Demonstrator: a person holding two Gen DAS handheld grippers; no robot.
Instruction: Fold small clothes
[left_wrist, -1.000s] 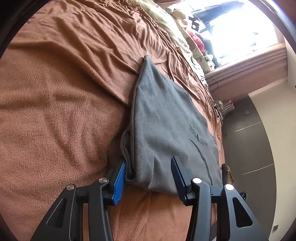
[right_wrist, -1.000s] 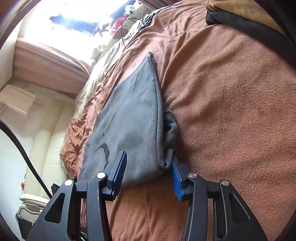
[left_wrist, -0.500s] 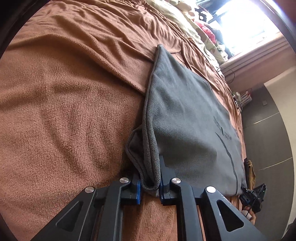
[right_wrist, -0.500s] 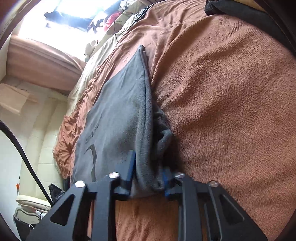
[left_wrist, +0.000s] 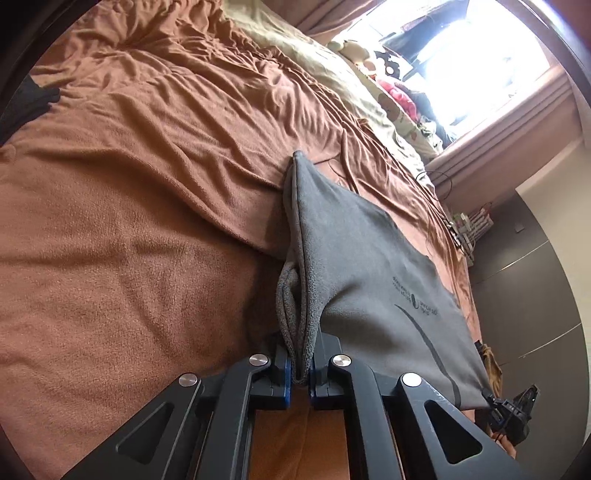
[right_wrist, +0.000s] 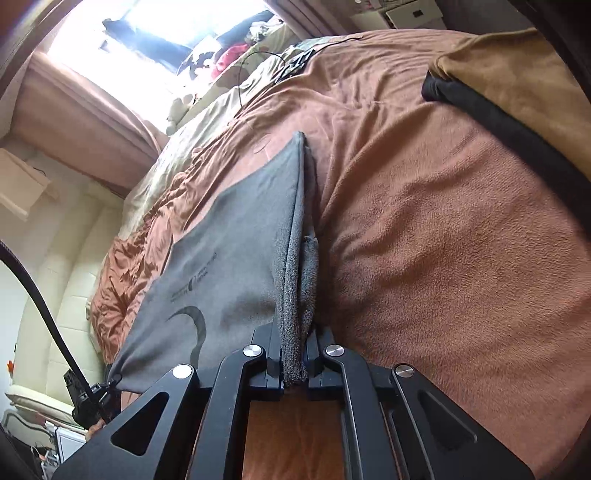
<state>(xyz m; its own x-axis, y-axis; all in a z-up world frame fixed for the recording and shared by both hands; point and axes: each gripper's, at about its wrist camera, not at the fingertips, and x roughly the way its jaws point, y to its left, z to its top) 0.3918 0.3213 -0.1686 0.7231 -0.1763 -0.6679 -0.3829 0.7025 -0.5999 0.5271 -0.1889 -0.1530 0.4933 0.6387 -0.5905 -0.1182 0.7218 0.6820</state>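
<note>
I count one grey garment (left_wrist: 369, 280), two tools, and one brown bed blanket (left_wrist: 129, 240) under everything. My left tool (left_wrist: 300, 369) has its blue-padded fingers pressed together on a bunched corner of the grey garment, and the cloth rises from the jaws in a folded ridge running straight ahead. My right tool (right_wrist: 294, 363) pinches the opposite corner of the same garment (right_wrist: 229, 266) in the same way, its fingers closed tight on a thick roll of fabric. The garment stretches forward from both tools across the bed, its far tip lying on the blanket (right_wrist: 443, 240).

The left view shows a dark printed curve and small lettering to the right of the tool; in the right view that print sits to the left. Only the right view shows a tan cloth (right_wrist: 509, 74) with a black garment (right_wrist: 491, 114) beneath it, far ahead to the right. Only the left view shows dark wardrobe doors (left_wrist: 528, 295) off to the right. Both views show one bright window (left_wrist: 476, 55) far ahead.
</note>
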